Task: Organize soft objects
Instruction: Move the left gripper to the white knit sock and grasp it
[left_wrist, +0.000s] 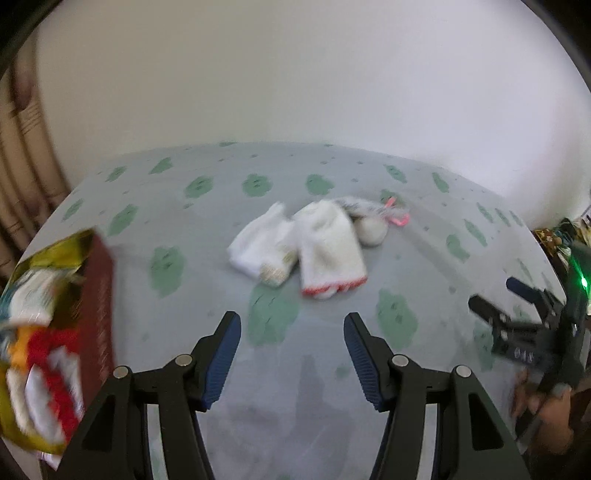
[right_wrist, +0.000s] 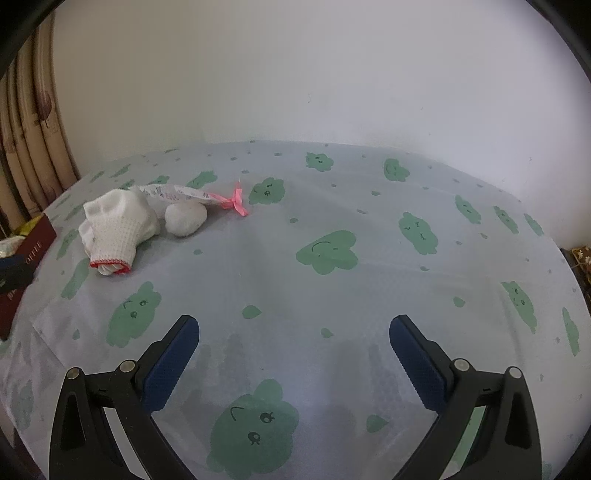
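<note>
Left wrist view: your left gripper (left_wrist: 291, 356) is open and empty over the sheet (left_wrist: 207, 258); gloves (left_wrist: 325, 247) lie ahead, the box (left_wrist: 55, 332) at left. Right wrist view: your right gripper (right_wrist: 293, 363) is wide open and empty, gloves (right_wrist: 118, 229) far left.

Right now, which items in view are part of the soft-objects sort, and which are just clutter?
Job items:
- white gloves
- red-cuffed glove
- white ball
- pouch with pink tie
- box of sorted soft items

Just there:
- cloud-print cloth
- curtain
- wall
</note>
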